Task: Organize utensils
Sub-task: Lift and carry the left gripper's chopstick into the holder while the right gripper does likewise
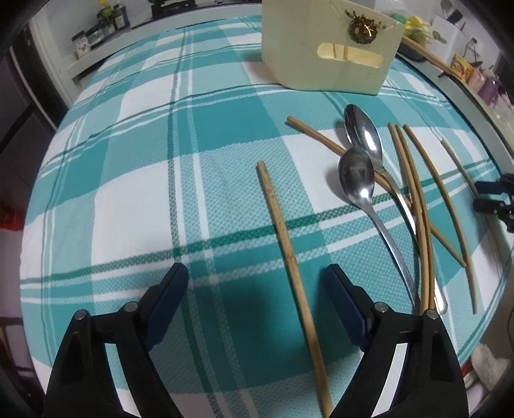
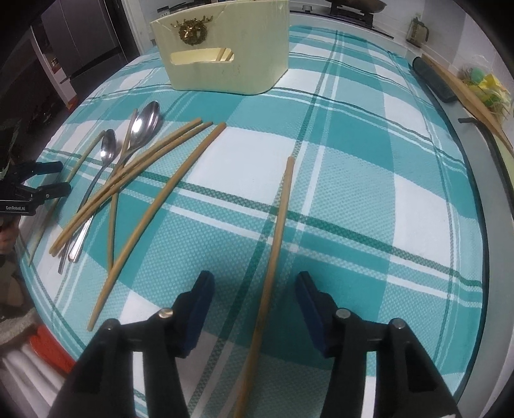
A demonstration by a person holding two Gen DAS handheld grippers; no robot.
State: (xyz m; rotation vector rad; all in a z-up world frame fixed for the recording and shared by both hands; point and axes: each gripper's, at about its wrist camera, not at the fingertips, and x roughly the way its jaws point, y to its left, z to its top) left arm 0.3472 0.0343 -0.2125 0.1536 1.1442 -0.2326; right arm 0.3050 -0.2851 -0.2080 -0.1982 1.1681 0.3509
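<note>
Several bamboo chopsticks and two steel spoons (image 1: 358, 175) lie on the teal plaid cloth (image 1: 154, 180). My left gripper (image 1: 257, 273) is open, and one chopstick (image 1: 289, 254) runs on the cloth between its fingers. My right gripper (image 2: 255, 283) is open, and another lone chopstick (image 2: 276, 234) runs on the cloth between its fingers. The crossed pile of chopsticks (image 2: 135, 173) and spoons (image 2: 144, 123) lies to the left in the right wrist view. A cream utensil box (image 1: 327, 45) with a gold emblem stands at the far side and also shows in the right wrist view (image 2: 225, 51).
The right gripper shows at the right edge of the left wrist view (image 1: 494, 199); the left gripper shows at the left edge of the right wrist view (image 2: 38, 183). Jars and clutter (image 1: 99, 25) stand beyond the table's far edge. A dark flat case (image 2: 432, 78) lies at the right edge.
</note>
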